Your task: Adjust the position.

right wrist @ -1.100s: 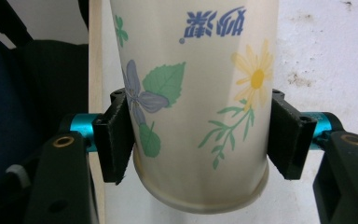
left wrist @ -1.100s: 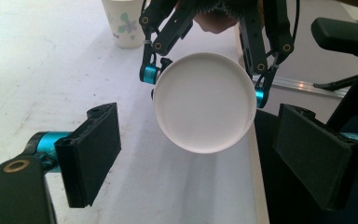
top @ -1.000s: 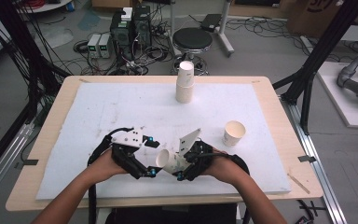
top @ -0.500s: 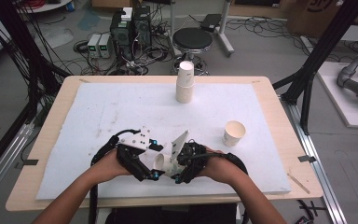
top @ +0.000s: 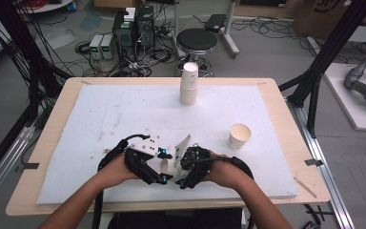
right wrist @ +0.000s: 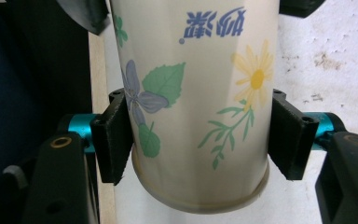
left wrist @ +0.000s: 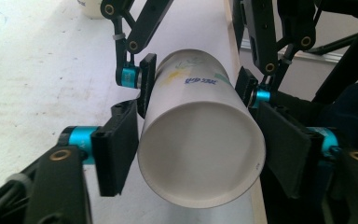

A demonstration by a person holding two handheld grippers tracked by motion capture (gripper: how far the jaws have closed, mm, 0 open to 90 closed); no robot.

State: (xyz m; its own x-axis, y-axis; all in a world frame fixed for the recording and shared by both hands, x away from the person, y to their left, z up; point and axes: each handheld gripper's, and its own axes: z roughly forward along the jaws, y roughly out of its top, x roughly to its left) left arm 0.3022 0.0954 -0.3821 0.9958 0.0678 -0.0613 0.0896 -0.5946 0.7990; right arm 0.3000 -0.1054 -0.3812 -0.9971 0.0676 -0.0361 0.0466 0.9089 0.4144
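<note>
A paper cup (top: 164,166) with a flower print lies on its side between my two grippers, just above the white board near the table's front edge. My left gripper (left wrist: 200,144) has just been closing with the cup's mouth end (left wrist: 200,154) between its jaws, and its pads now press on both sides. My right gripper (right wrist: 198,140) is shut on the same cup (right wrist: 191,93) near its base. Seen from above, the left gripper (top: 158,168) and right gripper (top: 177,171) face each other, tips nearly meeting.
A stack of paper cups (top: 189,84) stands at the back middle of the white board (top: 124,114). One upright cup (top: 239,136) sits to the right of my right hand. A stool (top: 198,40) and cables lie beyond the table.
The two hands have drawn closer together. The left gripper's jaws have closed in on the mouth end of the cup, which the right gripper kept holding.
</note>
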